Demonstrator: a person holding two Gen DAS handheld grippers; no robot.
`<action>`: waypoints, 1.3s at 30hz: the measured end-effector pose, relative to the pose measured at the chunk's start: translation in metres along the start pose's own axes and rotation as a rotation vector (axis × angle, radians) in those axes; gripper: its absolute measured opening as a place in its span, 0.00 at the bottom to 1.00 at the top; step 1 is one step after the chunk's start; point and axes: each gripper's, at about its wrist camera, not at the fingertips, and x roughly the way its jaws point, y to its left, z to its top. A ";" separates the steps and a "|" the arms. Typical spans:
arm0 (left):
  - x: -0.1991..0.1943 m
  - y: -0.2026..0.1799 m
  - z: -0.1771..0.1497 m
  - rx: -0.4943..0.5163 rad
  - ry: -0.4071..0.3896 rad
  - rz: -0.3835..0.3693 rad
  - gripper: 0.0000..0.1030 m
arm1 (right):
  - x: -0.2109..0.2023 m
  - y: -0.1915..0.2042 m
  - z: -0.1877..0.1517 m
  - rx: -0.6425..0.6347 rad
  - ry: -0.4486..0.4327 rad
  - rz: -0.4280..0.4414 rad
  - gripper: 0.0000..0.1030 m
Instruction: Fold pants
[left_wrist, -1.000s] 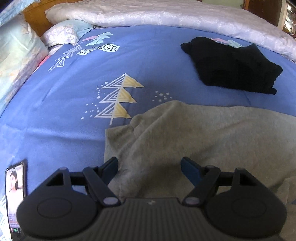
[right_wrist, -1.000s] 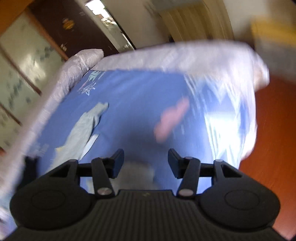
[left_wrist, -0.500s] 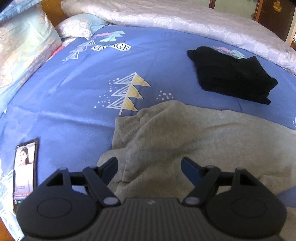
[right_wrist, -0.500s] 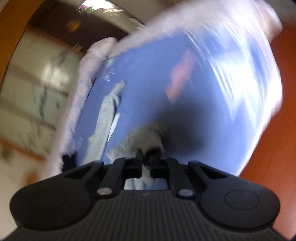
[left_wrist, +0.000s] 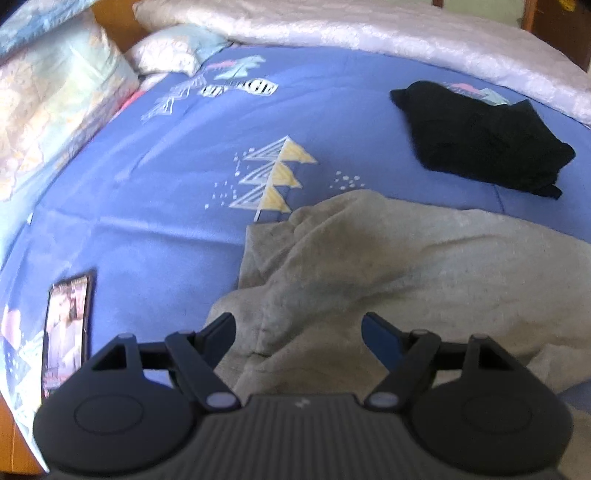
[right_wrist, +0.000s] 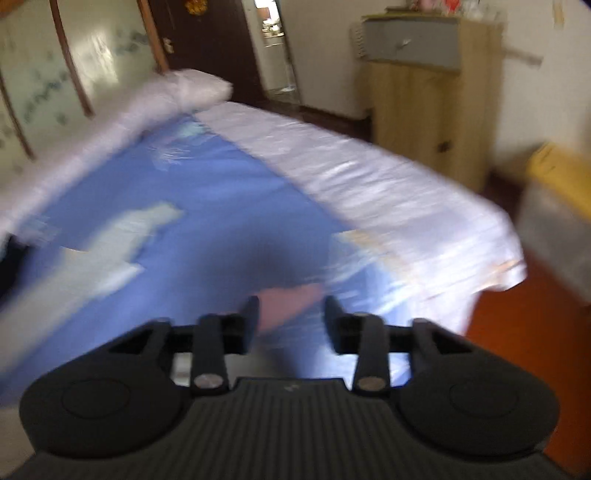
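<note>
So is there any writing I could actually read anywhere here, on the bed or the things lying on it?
"...CE": end of a white label printed on the blue patterned bedsheet, at; the rest is too blurred to read.
Black-framed phone lying on the sheet: its screen shows a picture, any text too small to read.
Right wrist view: blurred, nothing legible.

Left wrist view: steep, near over blue bedsheet (left_wrist: 155, 229). Right: shallower, toward bed corner; sheet shared.

Grey pants (left_wrist: 388, 273) cut off at right edge
</note>
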 end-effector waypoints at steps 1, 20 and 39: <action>-0.003 0.000 -0.001 -0.004 -0.002 -0.023 0.74 | 0.002 0.010 0.000 -0.010 0.014 0.017 0.45; -0.047 -0.234 -0.144 1.175 -0.287 -0.314 0.54 | 0.042 0.065 -0.047 -0.236 0.004 -0.185 0.22; -0.009 -0.271 -0.143 1.154 -0.330 -0.134 0.06 | 0.096 0.066 -0.037 -0.184 -0.094 -0.234 0.24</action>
